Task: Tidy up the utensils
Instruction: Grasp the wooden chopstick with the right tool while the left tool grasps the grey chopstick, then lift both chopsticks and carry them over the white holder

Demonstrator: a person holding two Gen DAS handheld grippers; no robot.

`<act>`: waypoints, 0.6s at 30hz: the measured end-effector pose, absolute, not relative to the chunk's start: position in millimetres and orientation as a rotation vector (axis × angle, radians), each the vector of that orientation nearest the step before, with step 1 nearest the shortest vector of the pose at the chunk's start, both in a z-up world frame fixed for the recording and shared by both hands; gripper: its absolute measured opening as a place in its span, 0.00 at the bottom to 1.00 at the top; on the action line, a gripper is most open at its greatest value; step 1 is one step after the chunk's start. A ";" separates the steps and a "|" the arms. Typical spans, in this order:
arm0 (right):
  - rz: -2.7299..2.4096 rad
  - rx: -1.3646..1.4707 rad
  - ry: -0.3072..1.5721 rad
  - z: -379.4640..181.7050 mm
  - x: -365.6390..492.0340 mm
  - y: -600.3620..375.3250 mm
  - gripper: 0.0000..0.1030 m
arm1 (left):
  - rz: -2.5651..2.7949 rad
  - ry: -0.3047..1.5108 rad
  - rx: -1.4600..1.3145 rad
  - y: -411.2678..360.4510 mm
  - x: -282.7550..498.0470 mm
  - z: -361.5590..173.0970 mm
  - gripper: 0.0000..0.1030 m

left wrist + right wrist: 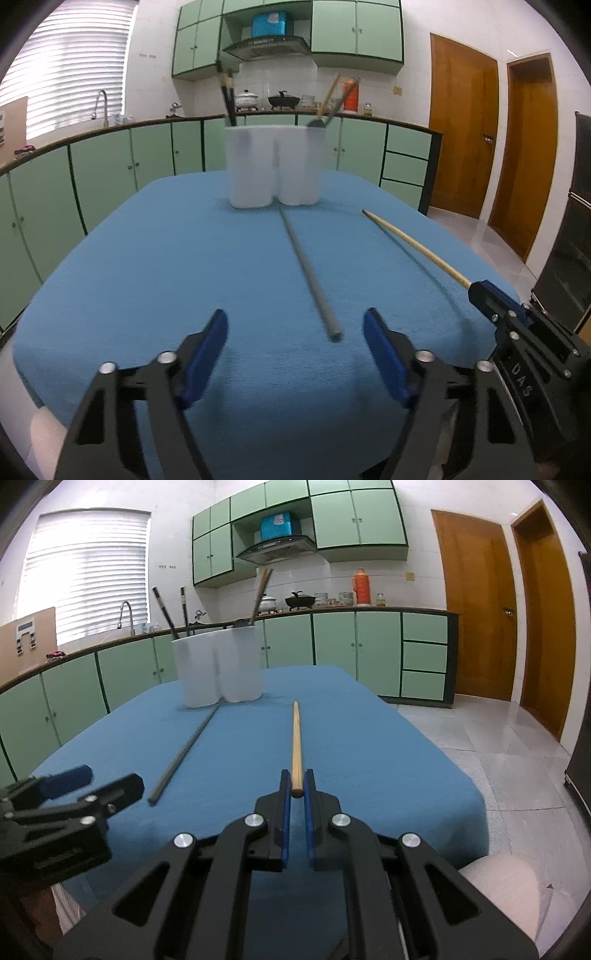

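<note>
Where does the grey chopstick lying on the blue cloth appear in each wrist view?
Left wrist view: grey chopstick runs up the centre, its near end between the open left jaws.
Right wrist view: grey chopstick lies left of centre, slanting.
Shared landmark: its far end points at the white holder.

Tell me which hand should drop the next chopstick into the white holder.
Right: the right gripper is shut on the light wooden chopstick, while the left gripper is open around the grey chopstick.

Blue tablecloth (pixel 147 258) bare on left half, free passage there. White holder (pixel 273 166) blocks far middle. Grey chopstick (pixel 310 273) lies across centre; wooden chopstick (pixel 413 247) and right gripper (pixel 480 291) crowd right side.
</note>
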State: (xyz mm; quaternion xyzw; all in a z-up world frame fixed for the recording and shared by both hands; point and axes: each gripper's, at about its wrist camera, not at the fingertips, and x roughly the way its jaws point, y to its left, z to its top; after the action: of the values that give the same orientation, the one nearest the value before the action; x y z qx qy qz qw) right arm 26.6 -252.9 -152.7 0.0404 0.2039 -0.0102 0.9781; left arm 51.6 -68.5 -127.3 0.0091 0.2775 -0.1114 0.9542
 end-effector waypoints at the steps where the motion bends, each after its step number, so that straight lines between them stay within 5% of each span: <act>1: -0.020 0.086 0.411 -154.0 25.5 -255.3 0.06 | -0.224 0.568 0.020 -72.1 53.0 -129.0 0.62; 10: -0.006 0.097 0.403 -157.9 22.5 -265.6 0.06 | -0.183 0.579 0.026 -93.8 56.7 -137.9 0.41; 16: -0.005 0.093 0.401 -157.6 19.8 -265.6 0.06 | -0.157 0.570 0.018 -100.6 57.7 -138.7 0.10; 18: -0.003 0.093 0.401 -157.8 19.5 -265.1 0.06 | -0.149 0.566 0.019 -102.1 57.3 -138.9 0.09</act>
State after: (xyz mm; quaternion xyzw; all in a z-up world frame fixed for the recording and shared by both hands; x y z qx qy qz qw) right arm 19.5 -265.1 -157.8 0.0460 0.1992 -0.0017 0.9789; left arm 57.3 -102.1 -138.9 0.0092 0.2791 -0.0735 0.9574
